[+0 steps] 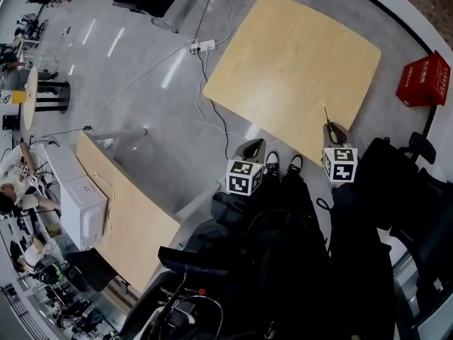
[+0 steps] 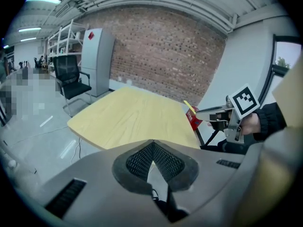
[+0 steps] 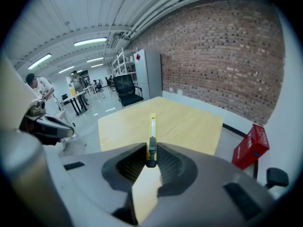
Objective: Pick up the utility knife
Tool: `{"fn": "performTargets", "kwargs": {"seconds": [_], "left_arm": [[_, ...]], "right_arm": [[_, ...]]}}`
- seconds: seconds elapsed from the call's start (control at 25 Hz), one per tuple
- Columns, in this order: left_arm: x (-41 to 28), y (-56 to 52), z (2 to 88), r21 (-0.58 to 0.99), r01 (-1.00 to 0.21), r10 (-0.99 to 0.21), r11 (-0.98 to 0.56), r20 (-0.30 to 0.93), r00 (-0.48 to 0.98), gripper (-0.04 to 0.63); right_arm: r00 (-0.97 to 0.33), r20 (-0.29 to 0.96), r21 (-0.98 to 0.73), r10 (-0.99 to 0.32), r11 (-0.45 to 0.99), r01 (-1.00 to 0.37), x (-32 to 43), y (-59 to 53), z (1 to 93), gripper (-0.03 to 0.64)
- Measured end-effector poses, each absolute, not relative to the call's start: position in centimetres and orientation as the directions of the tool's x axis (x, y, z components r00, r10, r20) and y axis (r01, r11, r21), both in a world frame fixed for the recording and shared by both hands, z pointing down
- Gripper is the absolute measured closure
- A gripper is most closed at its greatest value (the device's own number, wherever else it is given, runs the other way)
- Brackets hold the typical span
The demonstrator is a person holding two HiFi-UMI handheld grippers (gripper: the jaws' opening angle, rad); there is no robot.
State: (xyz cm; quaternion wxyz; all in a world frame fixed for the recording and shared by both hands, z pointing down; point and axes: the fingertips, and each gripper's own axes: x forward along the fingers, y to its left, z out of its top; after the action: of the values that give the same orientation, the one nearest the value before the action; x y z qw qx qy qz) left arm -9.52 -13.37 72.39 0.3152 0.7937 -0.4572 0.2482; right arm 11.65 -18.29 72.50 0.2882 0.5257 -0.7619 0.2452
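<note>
The yellow utility knife (image 1: 326, 116) (image 3: 151, 135) is clamped in my right gripper (image 1: 333, 128) (image 3: 150, 149), blade end pointing forward over the near edge of the light wooden table (image 1: 297, 55) (image 3: 189, 124). The knife is off the tabletop. The left gripper view also shows the knife (image 2: 189, 107) sticking out of the right gripper (image 2: 214, 115), held by a person's hand. My left gripper (image 1: 253, 147) (image 2: 152, 146) hangs below the table's near edge, over the floor, shut with nothing between its pads.
A red crate (image 1: 423, 78) (image 3: 250, 146) stands on the floor right of the table. A power strip with cables (image 1: 202, 46) lies on the floor at the table's left. A second table (image 1: 127, 218) carries a white box (image 1: 83, 211). A black office chair (image 2: 71, 82) stands beyond.
</note>
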Motion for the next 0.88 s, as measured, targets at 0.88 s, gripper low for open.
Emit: {"fn": "performTargets", "kwargs": {"seconds": [0.88], "left_arm": [[-4.7,-20.9,53.0,0.195,-0.816,-0.748,-0.545,0.328,0.578,0.598]], "right_arm": [[-0.258,0.28,-0.039,-0.925,0.258,-0.965,13.0,-16.2,50.6,0.548]]}}
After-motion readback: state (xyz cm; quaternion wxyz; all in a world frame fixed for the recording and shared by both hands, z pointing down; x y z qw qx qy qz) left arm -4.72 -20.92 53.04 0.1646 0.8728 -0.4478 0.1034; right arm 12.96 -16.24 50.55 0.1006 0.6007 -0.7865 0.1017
